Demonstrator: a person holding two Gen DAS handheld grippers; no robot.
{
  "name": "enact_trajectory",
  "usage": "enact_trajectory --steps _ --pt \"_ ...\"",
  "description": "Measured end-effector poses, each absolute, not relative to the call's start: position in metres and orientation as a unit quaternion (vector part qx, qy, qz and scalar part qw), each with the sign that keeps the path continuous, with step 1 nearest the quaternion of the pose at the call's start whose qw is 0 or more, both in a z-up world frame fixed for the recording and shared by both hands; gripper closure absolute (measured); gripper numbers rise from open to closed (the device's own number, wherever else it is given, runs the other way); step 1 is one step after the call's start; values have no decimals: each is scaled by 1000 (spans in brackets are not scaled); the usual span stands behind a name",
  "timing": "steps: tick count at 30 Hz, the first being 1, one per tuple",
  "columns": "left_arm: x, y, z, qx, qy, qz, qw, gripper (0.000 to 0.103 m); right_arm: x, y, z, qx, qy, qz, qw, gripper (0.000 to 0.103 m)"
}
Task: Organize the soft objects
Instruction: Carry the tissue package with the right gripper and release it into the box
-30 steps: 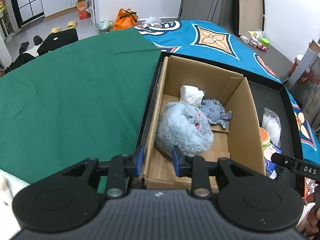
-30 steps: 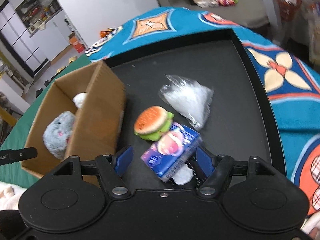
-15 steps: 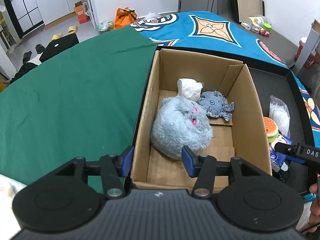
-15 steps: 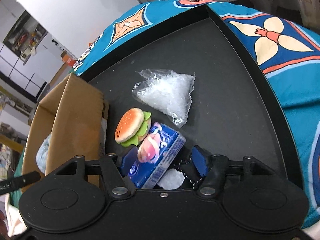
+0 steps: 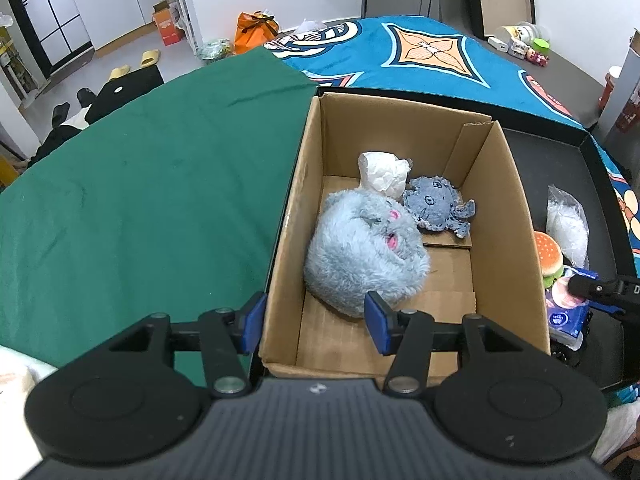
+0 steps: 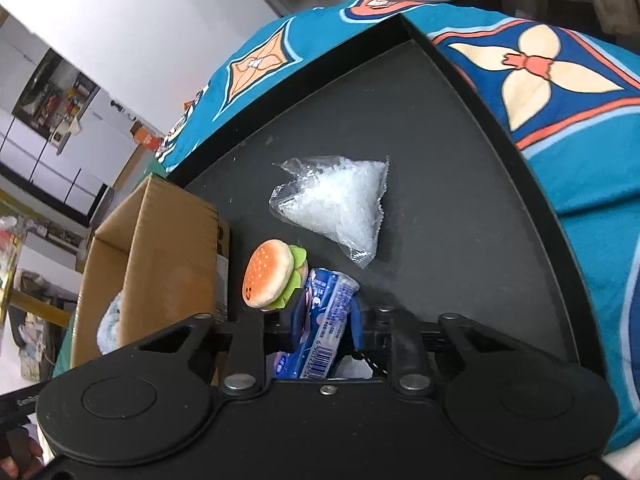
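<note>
Right wrist view, right tool (image 6: 326,316) closing on tissue pack (image 6: 320,328), left tool (image 5: 314,322) seemingly half open, empty.

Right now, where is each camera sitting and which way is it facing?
Left wrist: on the left tongs, angled down into the cardboard box; its open blue pads show.
Right wrist: on the right tongs, angled down at the black tray; its pads are closing on the blue tissue pack.
Shared: box, burger plush, clear bag.

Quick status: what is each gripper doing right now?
Left gripper: open, nothing held, straddling the cardboard box wall.
Right gripper: jaws closing, pads squeezing the blue tissue pack.
</note>
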State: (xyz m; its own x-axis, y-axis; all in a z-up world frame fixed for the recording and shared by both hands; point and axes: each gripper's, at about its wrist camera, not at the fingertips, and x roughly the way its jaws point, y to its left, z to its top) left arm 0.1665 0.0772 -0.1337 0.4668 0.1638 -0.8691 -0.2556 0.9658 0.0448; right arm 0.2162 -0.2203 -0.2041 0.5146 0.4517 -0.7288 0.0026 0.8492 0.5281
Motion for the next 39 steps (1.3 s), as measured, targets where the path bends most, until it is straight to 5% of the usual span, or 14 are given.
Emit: enact_trajectory --steps 39 --pt "149 98 -117 -88 470 101 873 51 205 -174 -109 193 378 191 885 83"
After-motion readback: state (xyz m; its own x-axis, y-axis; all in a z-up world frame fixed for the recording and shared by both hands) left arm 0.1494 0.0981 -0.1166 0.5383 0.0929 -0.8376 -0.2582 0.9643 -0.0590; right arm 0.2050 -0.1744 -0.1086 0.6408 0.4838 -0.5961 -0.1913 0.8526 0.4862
